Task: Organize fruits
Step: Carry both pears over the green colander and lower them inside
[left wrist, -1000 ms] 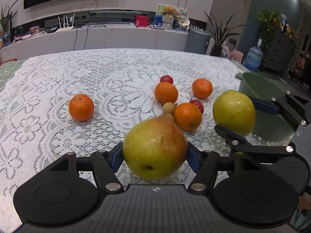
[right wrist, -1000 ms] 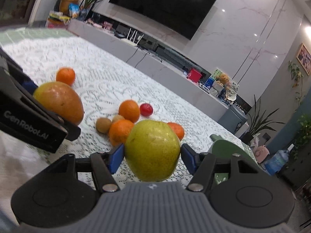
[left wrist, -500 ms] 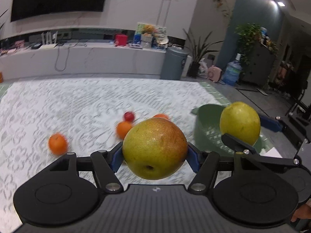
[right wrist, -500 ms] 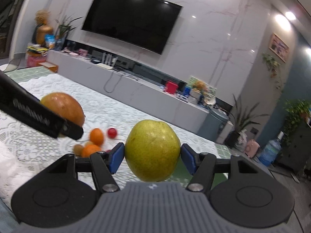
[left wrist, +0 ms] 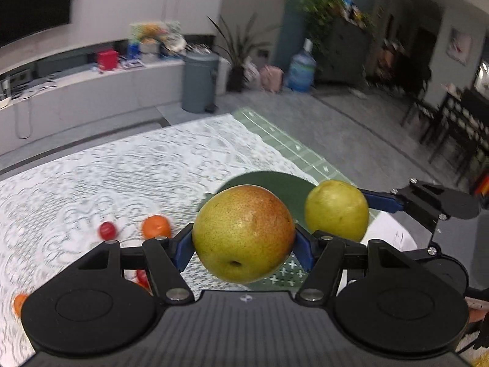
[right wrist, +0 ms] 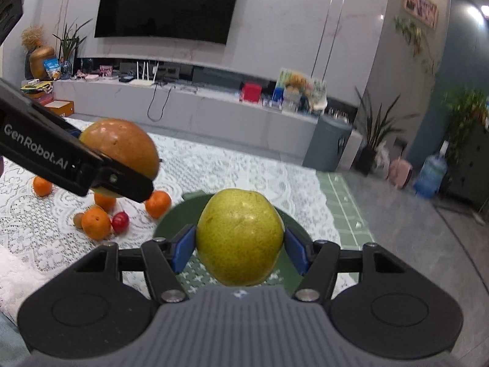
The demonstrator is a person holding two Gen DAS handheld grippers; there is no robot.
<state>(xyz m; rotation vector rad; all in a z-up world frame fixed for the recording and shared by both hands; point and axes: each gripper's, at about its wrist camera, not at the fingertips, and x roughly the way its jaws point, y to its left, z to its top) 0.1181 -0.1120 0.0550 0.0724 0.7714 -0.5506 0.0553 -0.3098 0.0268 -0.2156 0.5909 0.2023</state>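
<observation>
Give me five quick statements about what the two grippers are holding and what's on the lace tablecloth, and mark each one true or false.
1. The left gripper is clamped on a pear with a reddish blush. True.
2. The right gripper is open with nothing between its pads. False: it is shut on a yellow-green pear.
3. A green bowl sits on the table behind the yellow-green pear. True.
4. All the oranges are already in the bowl. False: several oranges lie on the lace tablecloth.
5. The small red fruit is held in a gripper. False: it lies on the cloth beside the oranges.
</observation>
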